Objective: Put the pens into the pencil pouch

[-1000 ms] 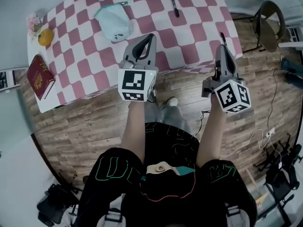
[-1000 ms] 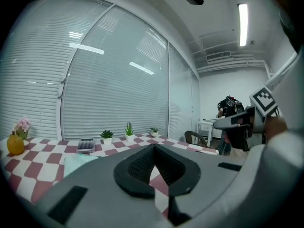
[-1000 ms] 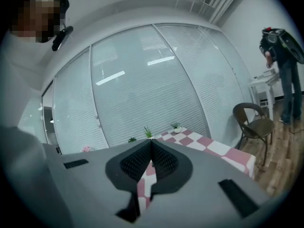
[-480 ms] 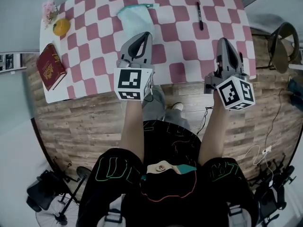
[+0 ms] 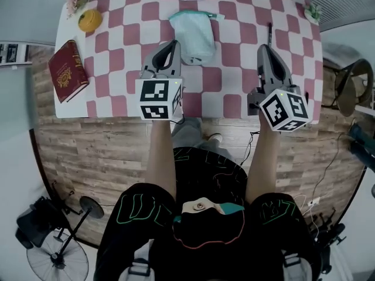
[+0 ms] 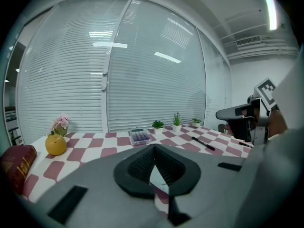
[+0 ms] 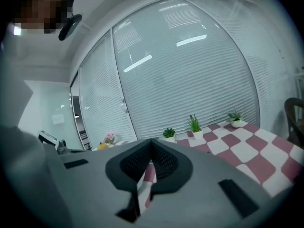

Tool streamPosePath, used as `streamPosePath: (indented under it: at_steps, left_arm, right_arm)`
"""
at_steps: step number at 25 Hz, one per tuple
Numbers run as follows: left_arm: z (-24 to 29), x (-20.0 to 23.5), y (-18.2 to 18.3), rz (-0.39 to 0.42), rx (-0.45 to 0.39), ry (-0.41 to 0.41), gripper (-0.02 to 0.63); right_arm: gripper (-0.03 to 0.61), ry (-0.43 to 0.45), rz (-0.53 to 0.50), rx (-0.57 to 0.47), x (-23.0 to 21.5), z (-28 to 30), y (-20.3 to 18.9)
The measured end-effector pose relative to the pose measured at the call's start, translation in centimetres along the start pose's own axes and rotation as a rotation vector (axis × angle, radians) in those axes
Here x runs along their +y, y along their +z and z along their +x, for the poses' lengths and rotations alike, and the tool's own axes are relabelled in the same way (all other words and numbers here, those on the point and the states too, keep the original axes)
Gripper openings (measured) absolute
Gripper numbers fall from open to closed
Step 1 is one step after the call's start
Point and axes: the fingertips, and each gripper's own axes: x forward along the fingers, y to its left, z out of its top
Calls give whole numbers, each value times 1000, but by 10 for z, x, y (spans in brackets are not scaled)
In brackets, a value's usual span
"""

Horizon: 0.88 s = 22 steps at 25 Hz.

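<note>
left gripper and right gripper moved forward over the table.

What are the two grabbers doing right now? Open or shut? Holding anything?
Left gripper: shut, nothing between its jaws.
Right gripper: shut, nothing between its jaws.

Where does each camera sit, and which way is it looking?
Head view: on the person's head, facing steeply down at the checkered table, pencil pouch and pen; shows forearms, legs, left gripper, right gripper.
Left gripper view: on the left gripper, facing along its shut jaws across the table to the blinds; shows those jaws.
Right gripper view: on the right gripper, facing along its shut jaws toward potted plants; shows those jaws.
Shared: head and left gripper views show the pen; both gripper views show the potted plants.
</note>
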Motion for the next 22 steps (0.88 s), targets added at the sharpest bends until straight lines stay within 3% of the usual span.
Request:
streamPosePath:
  at_steps: [5, 11, 16, 22]
  left_arm:
    - [13, 29, 0, -48, -12, 29, -5]
    - [31, 46, -7, -90, 1, 14, -5]
    - [51, 47, -28, -154, 136, -55, -5]
    - [73, 39, -30, -155, 184, -110, -5]
  right_arm:
    - [-2, 10, -74, 149, 12, 41, -15]
    - [-2, 48, -121, 215, 30, 79, -23]
    - [-2, 62, -137, 245, 39, 97, -31]
    - [-2, 28, -134, 271, 32, 100, -38]
